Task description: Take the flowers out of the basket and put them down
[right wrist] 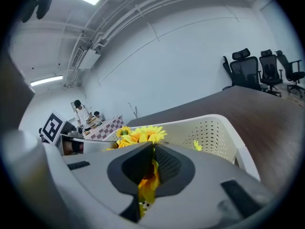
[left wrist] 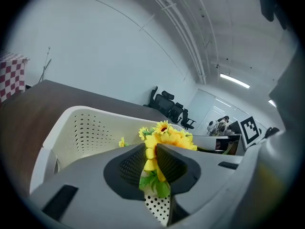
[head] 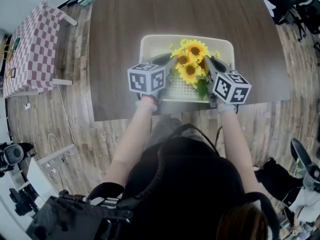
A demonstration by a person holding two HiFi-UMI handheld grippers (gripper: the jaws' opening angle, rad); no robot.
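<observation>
No words, brands or numbers were legible, only coded black-and-white square markers showed on the left cube (head: 146,78), and the right cube (head: 231,88).

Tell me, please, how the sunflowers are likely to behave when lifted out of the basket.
Probably light: the sunflowers are small beside the basket. Likely floppy, since petals and leaves sit pinched between the pads of the left hand-held gripper and the right hand-held gripper. Held by soft parts, the bunch may sag or slip.
</observation>
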